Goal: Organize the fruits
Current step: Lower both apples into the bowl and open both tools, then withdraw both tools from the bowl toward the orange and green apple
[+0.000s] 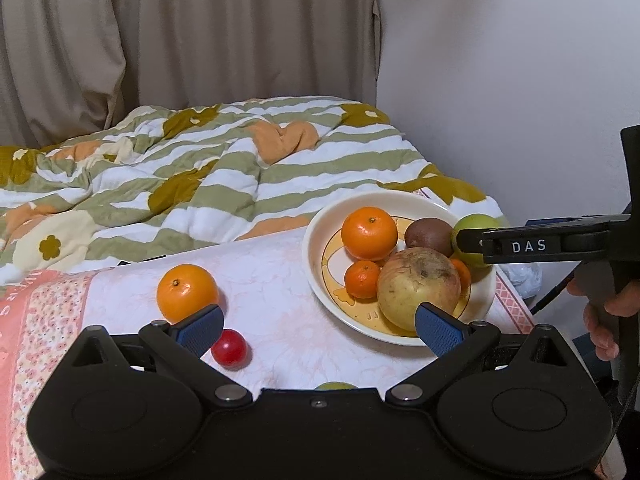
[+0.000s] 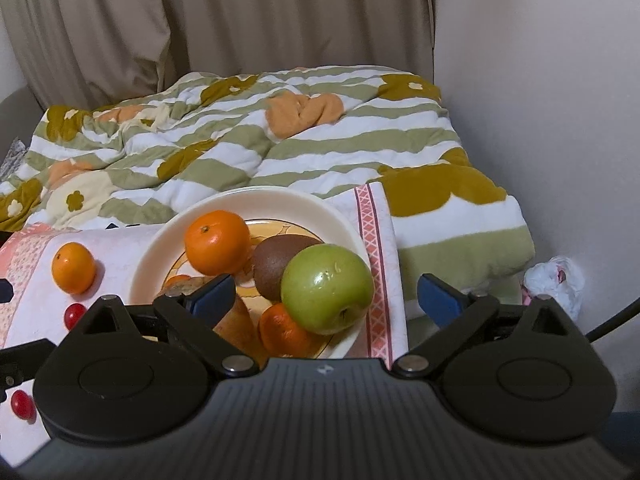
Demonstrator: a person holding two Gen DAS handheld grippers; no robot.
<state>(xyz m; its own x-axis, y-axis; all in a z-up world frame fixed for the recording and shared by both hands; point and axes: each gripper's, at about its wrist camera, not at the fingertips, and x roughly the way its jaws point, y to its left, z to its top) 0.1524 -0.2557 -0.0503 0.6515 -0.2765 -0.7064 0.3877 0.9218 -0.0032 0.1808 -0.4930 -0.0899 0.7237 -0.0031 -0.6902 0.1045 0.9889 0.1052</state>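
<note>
A cream plate [image 1: 320, 280] on the pink cloth holds a big orange [image 1: 369, 233], a kiwi [image 1: 427, 235], a yellowish apple [image 1: 416, 286], small mandarins [image 1: 361, 279] and a green apple [image 1: 474, 226]. A loose orange [image 1: 187, 293] and a cherry tomato [image 1: 229, 348] lie left of the plate. My left gripper [image 1: 320, 326] is open above the cloth, empty. My right gripper [image 2: 326, 298] is open around the green apple [image 2: 327, 288], which rests on the plate [image 2: 160, 256]; its pads stand apart from the apple. Two cherry tomatoes [image 2: 74, 315] show at the left.
A striped flowered quilt [image 1: 224, 176] covers the bed behind the table. Curtains [image 1: 200, 32] and a white wall [image 1: 520, 80] stand at the back. A crumpled white bag [image 2: 554, 280] lies right of the table. A greenish fruit [image 1: 335, 386] peeks out under my left gripper.
</note>
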